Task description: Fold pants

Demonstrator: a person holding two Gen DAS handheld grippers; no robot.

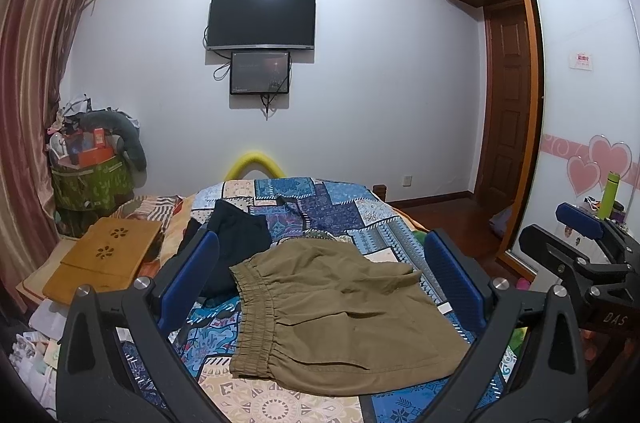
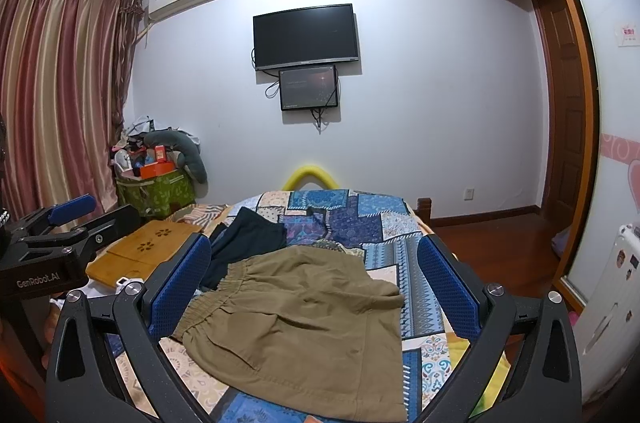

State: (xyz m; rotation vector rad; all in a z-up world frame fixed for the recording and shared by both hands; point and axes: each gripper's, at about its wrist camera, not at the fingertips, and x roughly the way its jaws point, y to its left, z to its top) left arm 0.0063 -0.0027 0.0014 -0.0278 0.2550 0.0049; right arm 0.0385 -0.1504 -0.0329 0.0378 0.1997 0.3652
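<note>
Olive-brown cotton shorts with an elastic waistband [image 1: 336, 307] lie on the blue patchwork-print bedspread [image 1: 320, 211], and they sit right in front of us, framed between our fingers in both wrist views. We hold the left gripper [image 1: 320, 283] above the near end of the bed with its blue pads spread wide and nothing between them. Our right gripper [image 2: 314, 283] hovers just beside it, spread in the same way and empty as well. Neither one touches the cloth.

We judge that the pants are already folded at least in part: the waistband runs along the left edge, the fabric looks doubled, and an upper layer ends in a ragged line across the far right corner. Whether a further fold is meant we cannot tell from here. What seems left to us is to square that loose far corner, smooth the creases across the middle, and perhaps bring the leg end over toward the waistband once more.

Just beyond the shorts a dark navy garment [image 1: 236, 243] lies crumpled on the bedspread, its near edge tucked just behind the waistband. To the left a bamboo lap tray with flower cut-outs [image 1: 104, 255] rests at the edge of the bed, well apart from our work.
</note>
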